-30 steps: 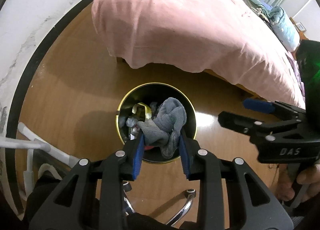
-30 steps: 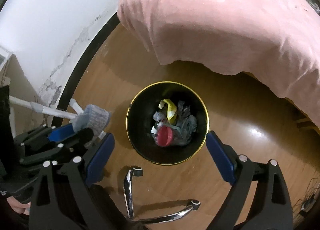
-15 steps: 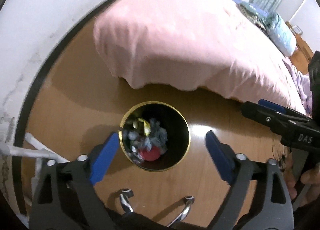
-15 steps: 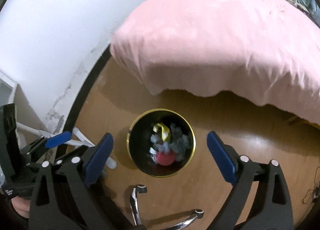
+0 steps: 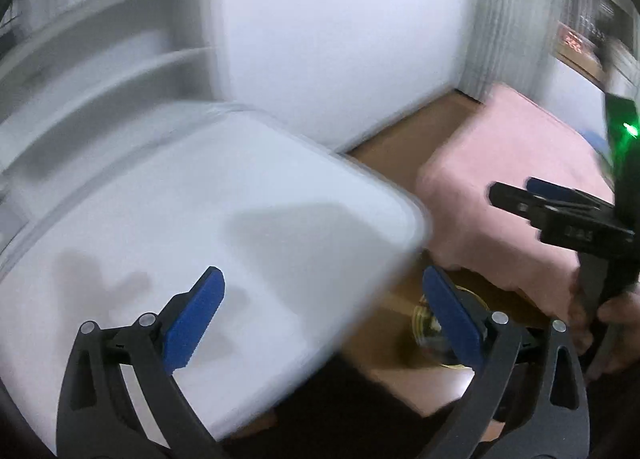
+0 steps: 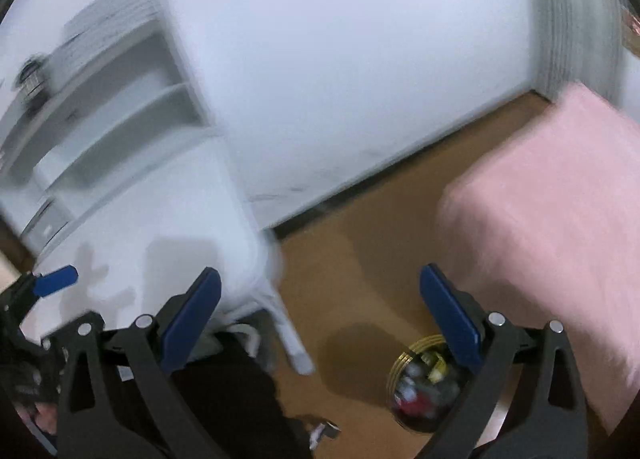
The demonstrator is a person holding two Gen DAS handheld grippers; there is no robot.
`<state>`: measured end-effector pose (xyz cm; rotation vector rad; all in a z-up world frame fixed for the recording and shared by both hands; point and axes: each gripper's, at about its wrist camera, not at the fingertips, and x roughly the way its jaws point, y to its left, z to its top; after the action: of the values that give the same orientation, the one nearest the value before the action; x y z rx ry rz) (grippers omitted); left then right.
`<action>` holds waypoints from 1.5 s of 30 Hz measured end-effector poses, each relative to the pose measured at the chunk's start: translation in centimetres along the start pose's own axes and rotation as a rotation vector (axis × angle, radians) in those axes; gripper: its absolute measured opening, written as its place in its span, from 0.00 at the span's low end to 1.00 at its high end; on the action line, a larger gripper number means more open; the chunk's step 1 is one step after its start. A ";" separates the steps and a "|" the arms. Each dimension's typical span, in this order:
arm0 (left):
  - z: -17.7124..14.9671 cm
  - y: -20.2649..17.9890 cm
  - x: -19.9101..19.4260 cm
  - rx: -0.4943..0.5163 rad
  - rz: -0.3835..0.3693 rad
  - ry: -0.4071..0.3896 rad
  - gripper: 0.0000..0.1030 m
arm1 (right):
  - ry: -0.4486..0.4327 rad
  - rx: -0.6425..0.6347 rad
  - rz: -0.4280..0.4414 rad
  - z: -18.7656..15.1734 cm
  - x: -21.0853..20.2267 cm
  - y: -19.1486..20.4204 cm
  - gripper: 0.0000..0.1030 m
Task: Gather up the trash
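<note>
We had both the left gripper (image 5: 322, 305) and right gripper (image 6: 320, 305) gaping wide, nothing in either, left jaws having just opened. The trash bin (image 6: 420, 395) sat on the floor (image 6: 360, 259) by the pink bed's (image 6: 560, 219) corner, junk inside, near the white desk (image 5: 200, 239).

The pictures are blurry. A white table (image 5: 192, 219) fills the near left. Behind the table stand white shelves (image 6: 120, 115) against a white wall (image 6: 340, 59). Right of the table is brown wooden floor (image 6: 360, 251), then a bed with a pink cover (image 6: 560, 199). A grey curtain (image 5: 504, 19) hangs far behind the bed.
</note>
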<state>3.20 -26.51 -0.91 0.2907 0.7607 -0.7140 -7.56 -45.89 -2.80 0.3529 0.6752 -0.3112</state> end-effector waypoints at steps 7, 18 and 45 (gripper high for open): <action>-5.2 14.9 -9.4 -0.268 0.358 -0.061 0.94 | 0.011 -0.237 0.215 1.3 1.8 15.0 0.93; -13.5 20.6 -16.8 -0.471 0.524 -0.091 0.94 | -0.002 -0.411 0.284 -0.9 0.7 22.4 0.93; -14.0 16.1 -19.9 -0.410 0.537 -0.171 0.94 | -0.062 -0.482 0.278 -1.7 -4.0 24.4 0.93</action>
<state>-3.25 1.61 3.40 0.0505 0.6106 -0.0671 -1.97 -22.65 3.81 -0.0258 0.6096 0.1082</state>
